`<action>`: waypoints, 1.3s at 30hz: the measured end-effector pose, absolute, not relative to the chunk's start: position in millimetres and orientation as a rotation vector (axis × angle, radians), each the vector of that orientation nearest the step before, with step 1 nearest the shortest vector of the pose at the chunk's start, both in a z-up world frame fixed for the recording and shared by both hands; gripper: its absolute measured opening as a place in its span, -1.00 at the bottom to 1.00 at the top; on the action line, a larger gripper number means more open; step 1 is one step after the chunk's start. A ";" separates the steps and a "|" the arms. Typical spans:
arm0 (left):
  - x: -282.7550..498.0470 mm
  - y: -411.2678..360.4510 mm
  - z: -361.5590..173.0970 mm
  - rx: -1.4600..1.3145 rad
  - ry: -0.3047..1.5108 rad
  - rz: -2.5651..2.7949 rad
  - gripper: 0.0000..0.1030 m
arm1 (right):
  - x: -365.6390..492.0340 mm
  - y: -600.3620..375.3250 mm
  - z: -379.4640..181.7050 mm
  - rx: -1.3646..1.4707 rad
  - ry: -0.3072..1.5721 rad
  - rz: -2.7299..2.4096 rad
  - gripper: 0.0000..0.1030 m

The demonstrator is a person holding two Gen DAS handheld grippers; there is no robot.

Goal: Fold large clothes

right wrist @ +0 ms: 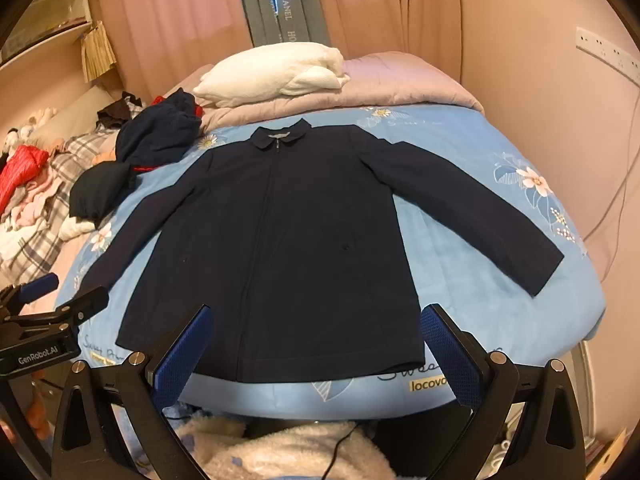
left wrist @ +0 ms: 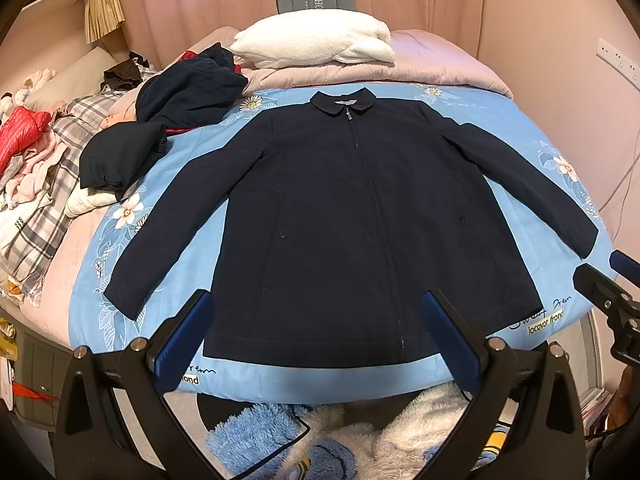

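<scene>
your left gripper point(left wrist: 316, 336) and right gripper point(right wrist: 318, 344) hang open, empty, near the jacket point(left wrist: 352, 216) hem; folding hasn't begun, so grab a sleeve.

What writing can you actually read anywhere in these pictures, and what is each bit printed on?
"GenRobot.AI": on the body of the left claw, seen from the right wrist.
"HANEL" and "HO", both cut off: on the grey curtain strip behind the bed.
"locovor frond": yellow label on the blue bedcover, near its front edge.
Cursive script, roughly "Sweet Dream": beside that label, too loose to read for certain.
Small script by the daisies at the bedcover's far edge: unreadable.
</scene>
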State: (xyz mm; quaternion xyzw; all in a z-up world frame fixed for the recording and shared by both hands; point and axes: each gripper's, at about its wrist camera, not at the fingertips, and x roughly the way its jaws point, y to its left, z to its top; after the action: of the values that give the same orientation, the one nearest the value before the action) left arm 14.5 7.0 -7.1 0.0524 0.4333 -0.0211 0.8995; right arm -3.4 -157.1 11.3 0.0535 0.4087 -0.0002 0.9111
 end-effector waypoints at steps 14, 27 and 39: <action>16.2 7.6 -8.4 0.110 0.899 -0.040 0.99 | -2.2 -156.7 11.5 0.113 0.848 0.001 0.98; 17.9 7.3 -10.2 0.112 0.900 -0.040 0.99 | -0.1 -157.3 10.5 0.110 0.853 0.006 0.98; 20.9 9.3 -11.6 0.107 0.906 -0.034 0.99 | 0.7 -156.9 10.1 0.110 0.853 0.004 0.98</action>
State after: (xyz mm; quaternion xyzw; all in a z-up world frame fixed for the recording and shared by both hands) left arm 20.9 9.3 -11.6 0.0519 0.4372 -0.0165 0.8977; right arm 0.7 -156.9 10.1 0.0534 0.4134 0.0021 0.9090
